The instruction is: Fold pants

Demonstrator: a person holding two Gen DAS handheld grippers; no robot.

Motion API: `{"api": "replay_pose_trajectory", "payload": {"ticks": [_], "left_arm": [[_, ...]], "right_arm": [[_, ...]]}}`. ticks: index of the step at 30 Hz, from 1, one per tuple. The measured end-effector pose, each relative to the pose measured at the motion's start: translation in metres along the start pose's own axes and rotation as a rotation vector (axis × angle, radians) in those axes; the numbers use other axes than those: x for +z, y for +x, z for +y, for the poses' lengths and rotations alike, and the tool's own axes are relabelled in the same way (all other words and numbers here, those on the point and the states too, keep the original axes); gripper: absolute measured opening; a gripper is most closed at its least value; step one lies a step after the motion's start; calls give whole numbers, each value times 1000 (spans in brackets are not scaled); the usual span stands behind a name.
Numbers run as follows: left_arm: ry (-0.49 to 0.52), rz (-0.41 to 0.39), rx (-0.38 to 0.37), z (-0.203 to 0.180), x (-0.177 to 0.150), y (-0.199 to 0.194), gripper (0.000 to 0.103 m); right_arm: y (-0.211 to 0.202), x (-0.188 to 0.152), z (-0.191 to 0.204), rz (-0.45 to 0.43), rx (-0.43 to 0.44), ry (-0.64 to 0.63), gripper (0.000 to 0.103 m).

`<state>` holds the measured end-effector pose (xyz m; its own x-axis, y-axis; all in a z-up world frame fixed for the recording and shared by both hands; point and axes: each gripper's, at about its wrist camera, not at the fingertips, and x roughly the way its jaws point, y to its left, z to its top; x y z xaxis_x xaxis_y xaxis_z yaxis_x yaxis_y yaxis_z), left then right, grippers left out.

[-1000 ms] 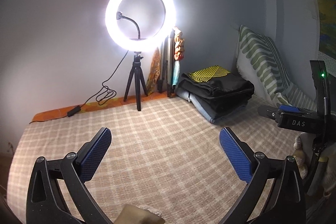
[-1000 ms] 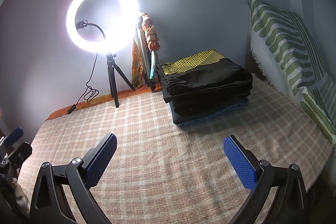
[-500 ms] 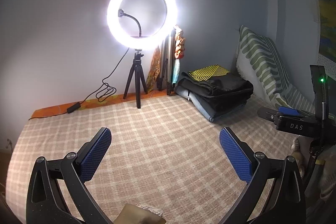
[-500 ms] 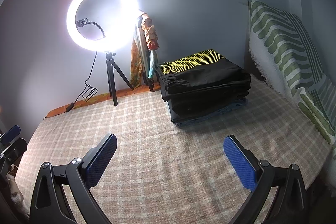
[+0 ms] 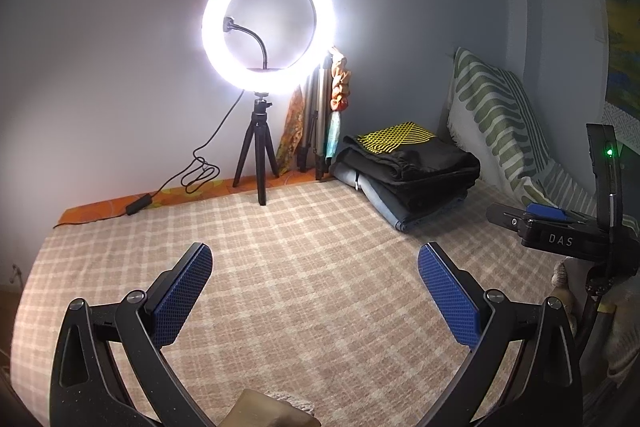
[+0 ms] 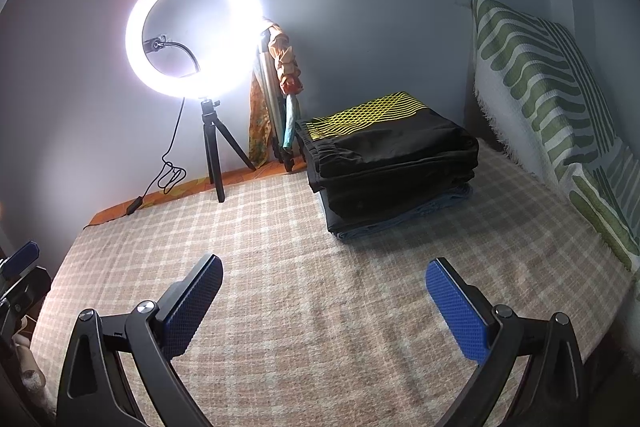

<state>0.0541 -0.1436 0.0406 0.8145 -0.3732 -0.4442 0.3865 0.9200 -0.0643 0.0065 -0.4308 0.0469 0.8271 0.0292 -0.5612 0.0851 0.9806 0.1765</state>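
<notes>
Pants (image 6: 394,157) are lying folded in a stack at the far right corner of the bed (image 6: 304,307), the black pair with a yellow mesh-pattern panel resting on top and a blue denim layer (image 5: 404,209) showing only as an edge underneath; the number of garments in the stack is not readable. The left gripper (image 5: 314,291) is hovering over the near part of the checked bed cover with its jaws spread wide and nothing between the blue pads (image 5: 182,301). The right gripper (image 6: 324,303) is likewise hovering with jaws spread wide and holding nothing, well apart from the stack. In the left wrist view, the right gripper's body is appearing at the right edge, partly cut off, with a green indicator lit. A tan object (image 5: 272,409) at the bottom edge of the left view is being cropped by the frame and cannot be identified. A ring light (image 6: 194,31) on a small tripod is standing at the far edge of the bed, its glare washing out nearby detail. A folded metal stand with cloth draped on it (image 6: 280,99) is leaning at the wall beside the stack. A green-striped pillow (image 6: 552,99) is leaning along the right edge, its lower end running out of frame.
</notes>
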Motion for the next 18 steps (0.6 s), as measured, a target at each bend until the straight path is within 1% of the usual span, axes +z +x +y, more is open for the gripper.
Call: {"api": "replay_pose_trajectory", "payload": {"ticks": [18], "left_arm": [[5, 8, -8, 0, -2, -1, 102]], "right_arm": [[0, -3, 3, 5, -2, 11, 103]]}}
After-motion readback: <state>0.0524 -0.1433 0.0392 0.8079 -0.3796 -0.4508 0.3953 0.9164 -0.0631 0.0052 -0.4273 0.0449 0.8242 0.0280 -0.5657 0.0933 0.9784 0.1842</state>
